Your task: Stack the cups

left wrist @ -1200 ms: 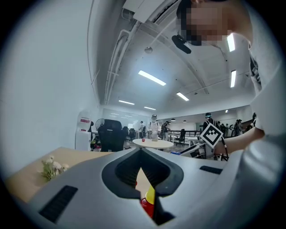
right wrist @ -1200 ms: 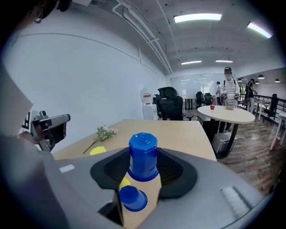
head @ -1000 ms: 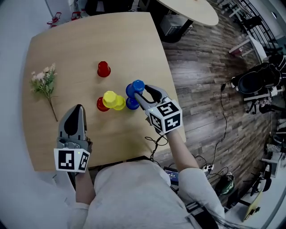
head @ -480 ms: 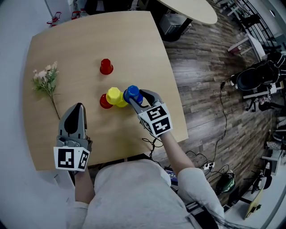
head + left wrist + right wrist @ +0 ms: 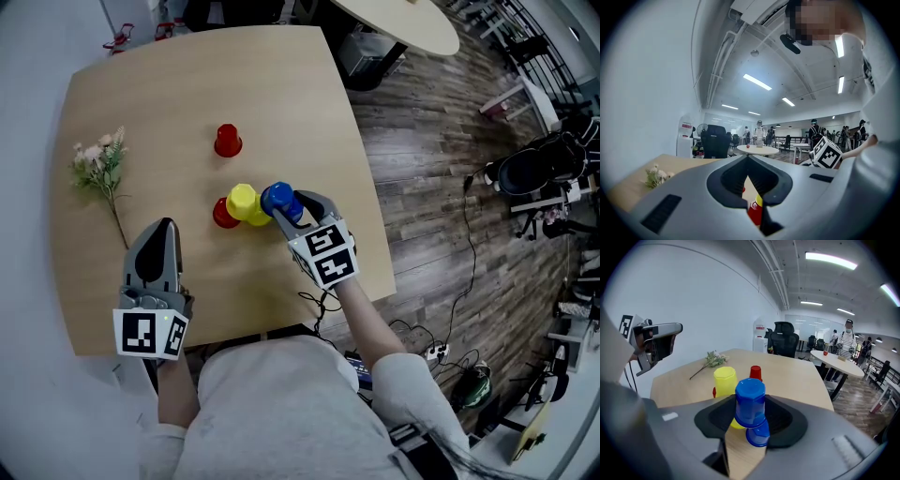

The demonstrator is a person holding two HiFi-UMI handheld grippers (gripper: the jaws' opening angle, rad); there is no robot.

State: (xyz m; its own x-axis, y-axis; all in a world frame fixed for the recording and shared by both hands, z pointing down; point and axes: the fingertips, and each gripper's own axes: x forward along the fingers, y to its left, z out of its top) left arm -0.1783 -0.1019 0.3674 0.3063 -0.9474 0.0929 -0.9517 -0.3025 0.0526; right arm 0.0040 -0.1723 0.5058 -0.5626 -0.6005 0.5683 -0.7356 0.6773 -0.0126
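The right claw (image 5: 285, 202) is clamped on the upper blue cup (image 5: 750, 399), mouth down, one jaw on either side of its wall; beneath it the lower blue cup (image 5: 758, 433) stands on the worktop (image 5: 169, 84); the held cup looks set over it but skewed — the lower one pokes out to one side rather than sitting hidden underneath; so the stack does not look seated.

That is the first risk; let go now and the upper cup may slip down the lower one's slope, tip, and roll; pressing down while crooked could instead shove the lower cup sideways, since nothing steadies it.

The second risk is the neighbour; the yellow cup (image 5: 242, 201) stands just beside the blue pair, with a red cup (image 5: 222, 215) tight against its other side; a sideways nudge of the claw, or a jaw swinging wide on release, could knock both over.

The left claw (image 5: 749, 158) is closed on nothing, hovering level above the near part of the worktop, well apart from the cups — too far off to catch anything; a second red cup (image 5: 228, 141) and a flower sprig (image 5: 101, 169) lie apart from all this.
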